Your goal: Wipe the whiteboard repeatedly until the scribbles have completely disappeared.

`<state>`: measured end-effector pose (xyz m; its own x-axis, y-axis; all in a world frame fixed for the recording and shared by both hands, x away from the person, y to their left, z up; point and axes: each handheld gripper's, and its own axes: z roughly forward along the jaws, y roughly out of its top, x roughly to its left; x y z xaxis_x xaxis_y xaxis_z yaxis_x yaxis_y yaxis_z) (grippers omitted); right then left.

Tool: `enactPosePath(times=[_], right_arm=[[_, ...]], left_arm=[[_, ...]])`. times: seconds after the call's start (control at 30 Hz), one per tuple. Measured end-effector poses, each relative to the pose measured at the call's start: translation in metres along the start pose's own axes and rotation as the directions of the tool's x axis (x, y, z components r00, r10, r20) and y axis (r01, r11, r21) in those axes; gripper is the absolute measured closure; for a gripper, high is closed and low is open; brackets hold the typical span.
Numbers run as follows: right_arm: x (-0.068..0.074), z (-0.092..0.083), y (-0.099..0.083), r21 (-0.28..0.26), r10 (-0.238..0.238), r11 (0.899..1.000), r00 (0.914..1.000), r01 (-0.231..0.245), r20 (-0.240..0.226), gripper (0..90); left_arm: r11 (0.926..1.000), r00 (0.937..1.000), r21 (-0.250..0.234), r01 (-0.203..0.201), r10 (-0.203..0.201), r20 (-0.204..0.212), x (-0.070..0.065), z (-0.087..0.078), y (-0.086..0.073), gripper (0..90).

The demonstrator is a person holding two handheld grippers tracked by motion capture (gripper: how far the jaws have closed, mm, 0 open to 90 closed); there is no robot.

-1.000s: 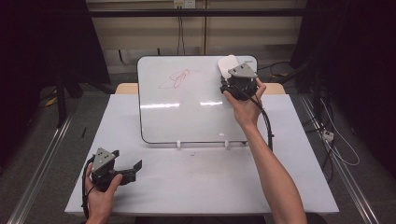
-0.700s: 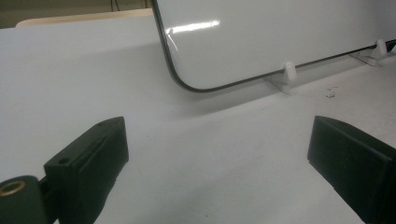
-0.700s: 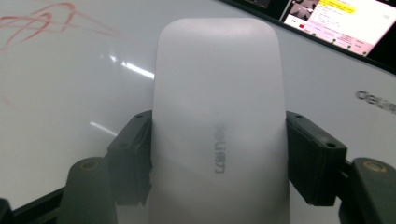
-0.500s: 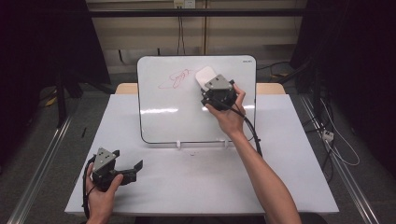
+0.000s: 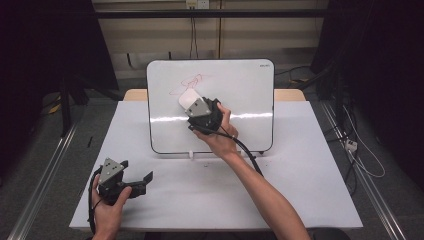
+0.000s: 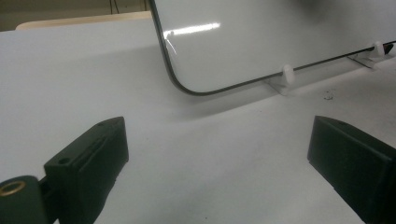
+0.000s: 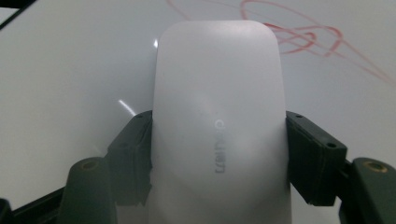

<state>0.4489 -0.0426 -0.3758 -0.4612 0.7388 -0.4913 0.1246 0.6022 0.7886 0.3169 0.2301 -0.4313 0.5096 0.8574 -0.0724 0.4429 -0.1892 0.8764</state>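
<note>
Overhead, a white table [image 5: 280,200] bears a propped whiteboard [image 5: 240,85] amid dark surroundings

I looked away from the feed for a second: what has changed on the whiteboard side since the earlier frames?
The right gripper, clamped on the white eraser throughout, has swept leftward across the whiteboard from its upper right corner to just below the red scribble. The scribble itself looks unchanged, not yet wiped. The left gripper stayed on the table at lower left, jaws open and holding nothing; the board has not shifted.
</note>
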Motion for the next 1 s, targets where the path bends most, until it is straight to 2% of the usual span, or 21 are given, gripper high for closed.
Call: enactPosePath(times=[0.1,0.2,0.33,0.5,0.63,0.73,0.83,0.93,0.97,1.0], right_arm=[[0.010,0.001,0.001,-0.005,-0.031,1.000,0.9995,0.031,-0.005,31.6],[0.006,0.002,0.001,-0.004,-0.023,1.000,0.9994,0.023,-0.024,31.5],[0.000,0.003,0.004,-0.009,-0.016,1.000,0.9997,0.016,-0.020,31.6],[-0.025,0.006,0.012,-0.017,0.041,0.999,0.9991,-0.041,0.014,31.6],[-0.049,0.007,0.013,-0.031,0.096,0.995,0.9944,-0.095,0.044,31.5],[-0.061,0.006,0.012,-0.030,0.102,0.994,0.9929,-0.100,0.061,31.6],[-0.074,0.005,0.014,-0.030,0.142,0.990,0.9861,-0.139,0.087,31.5],[-0.086,0.004,0.015,-0.039,0.189,0.982,0.9751,-0.186,0.115,31.6],[-0.088,0.003,0.015,-0.044,0.213,0.977,0.9702,-0.209,0.116,31.5],[-0.088,0.003,0.015,-0.044,0.218,0.976,0.9687,-0.214,0.119,31.5]], left_arm=[[1.0000,1.0000,0.001,-0.001,0.001,0.004,0.000,0.001,0.000,5.2],[1.0000,1.0000,0.001,0.004,-0.004,0.005,0.000,0.002,0.000,5.2],[1.0000,0.9999,0.002,0.006,-0.006,0.010,0.001,0.002,0.000,5.2],[1.0000,0.9999,-0.001,0.008,-0.008,0.009,0.002,0.000,0.000,5.2],[0.9999,0.9999,-0.003,0.011,-0.011,0.009,0.003,0.000,0.000,5.2],[0.9999,1.0000,-0.007,0.008,-0.008,0.004,0.003,-0.001,0.000,5.2],[0.9998,0.9999,-0.011,0.014,-0.014,0.006,0.003,-0.002,0.000,5.2],[0.9998,0.9999,-0.015,0.016,-0.016,0.005,0.003,-0.002,0.000,5.2],[0.9998,0.9999,-0.012,0.014,-0.014,0.004,0.003,-0.002,0.000,5.2],[0.9998,0.9999,-0.011,0.015,-0.015,0.004,0.003,-0.001,0.000,5.2]])
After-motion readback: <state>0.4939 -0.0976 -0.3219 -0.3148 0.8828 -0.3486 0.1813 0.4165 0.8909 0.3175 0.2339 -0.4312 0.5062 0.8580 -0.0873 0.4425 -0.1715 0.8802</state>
